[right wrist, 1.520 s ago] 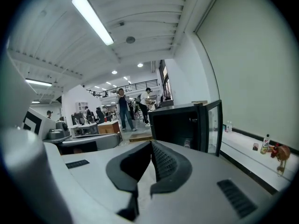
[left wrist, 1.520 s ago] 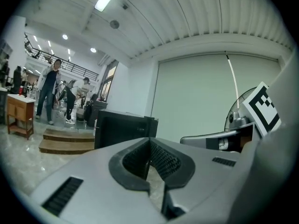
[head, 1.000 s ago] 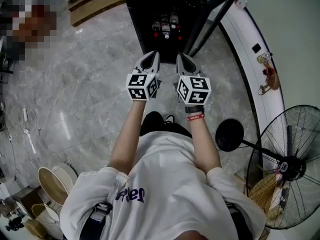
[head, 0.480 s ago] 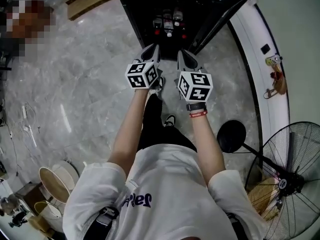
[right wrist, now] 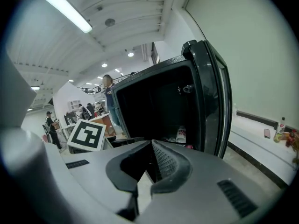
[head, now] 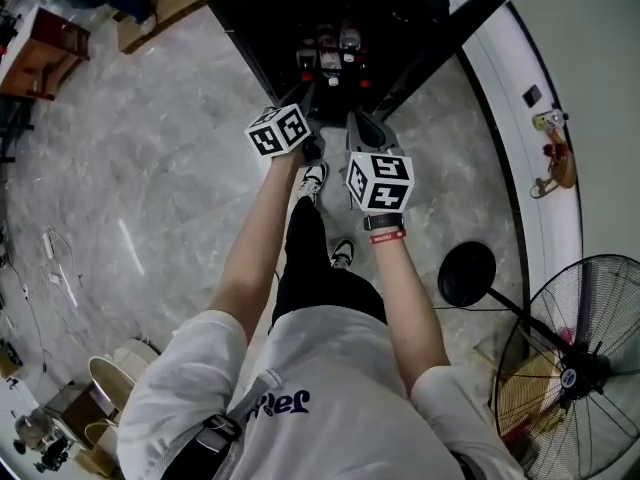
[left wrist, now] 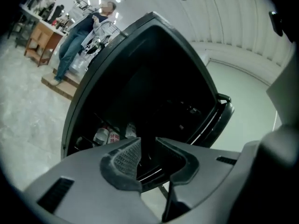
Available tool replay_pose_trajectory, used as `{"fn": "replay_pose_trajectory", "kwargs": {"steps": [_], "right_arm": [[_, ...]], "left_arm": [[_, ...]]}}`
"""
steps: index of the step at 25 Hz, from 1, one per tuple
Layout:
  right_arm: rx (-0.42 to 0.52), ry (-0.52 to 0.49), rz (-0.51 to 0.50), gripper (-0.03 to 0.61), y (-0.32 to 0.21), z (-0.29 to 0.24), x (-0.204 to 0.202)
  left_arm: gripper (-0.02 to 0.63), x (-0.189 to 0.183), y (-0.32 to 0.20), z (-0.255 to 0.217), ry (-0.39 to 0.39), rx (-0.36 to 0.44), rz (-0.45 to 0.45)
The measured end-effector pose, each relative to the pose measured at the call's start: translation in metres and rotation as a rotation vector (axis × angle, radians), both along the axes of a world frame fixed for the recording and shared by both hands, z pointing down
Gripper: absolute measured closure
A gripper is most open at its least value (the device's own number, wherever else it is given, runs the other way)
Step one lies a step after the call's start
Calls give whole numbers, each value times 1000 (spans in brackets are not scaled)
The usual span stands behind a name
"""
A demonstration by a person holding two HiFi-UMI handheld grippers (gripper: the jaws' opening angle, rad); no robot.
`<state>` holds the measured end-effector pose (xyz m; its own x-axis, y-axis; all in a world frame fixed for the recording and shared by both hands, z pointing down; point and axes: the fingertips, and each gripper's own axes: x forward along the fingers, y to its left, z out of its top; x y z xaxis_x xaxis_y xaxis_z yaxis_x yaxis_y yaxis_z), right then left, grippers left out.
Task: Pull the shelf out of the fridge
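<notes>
I stand in front of the fridge (head: pixel 262 16), a black cabinet with its door (head: pixel 447 26) swung wide open on the fridge's right side. Both my tools reach toward its opening from the front.

My left gripper (head: pixel 309 96) is just before the lower edge of the fridge's opening, rolled over so that its marker cube (head: pixel 279 130) tilts. Its jaws have just been opening and now stand parted, released, with nothing between the pads. In the left gripper view I see only the dark inside of the fridge through the gap of the left gripper (left wrist: pixel 147 142).

My right gripper (head: pixel 359 120) is beside it, nearer the fridge's door. In the right gripper view its jaws (right wrist: pixel 152 144) are clenched tip to tip on nothing, and the open cabinet and the door's edge rise behind them.

The shelf (head: pixel 318 72) sits inside the fridge, low down, not pulled out. Bottles (head: pixel 329 58) with pale bodies and red labels stand on it, deep in the opening. The inside is so dark that I cannot make out the shelf's front edge clearly. Neither tool touches it.

The fridge stands on a grey marble floor (head: pixel 150 188). A standing fan (head: pixel 578 360) is well off to the fridge's door side, behind me. In the left gripper view a person (left wrist: pixel 74 41) stands beyond the fridge's far side.
</notes>
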<state>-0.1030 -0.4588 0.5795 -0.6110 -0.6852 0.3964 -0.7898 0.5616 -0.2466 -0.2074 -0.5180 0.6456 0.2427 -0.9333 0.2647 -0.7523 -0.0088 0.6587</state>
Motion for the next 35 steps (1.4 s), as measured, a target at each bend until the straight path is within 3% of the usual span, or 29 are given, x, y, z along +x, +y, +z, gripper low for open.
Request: {"fn": "replay_pose_trajectory", "kwargs": {"steps": [8,17,28,35], "right_arm": [[-42,-15,30,568,-17,37,-4],[-125,-55,63,569,-23,78,-8],[-179,-27,51,572,-16,135,-15],[-177,-30,67,572,-14,161,-5]], "left_arm": [[458,-32,-61,52,353,-12,-107],[399,-49,-103,107,585,-29,-185],[382,-64,-148,154,674,0,-217],[372,-79,-177,166,722,67,-257]]}}
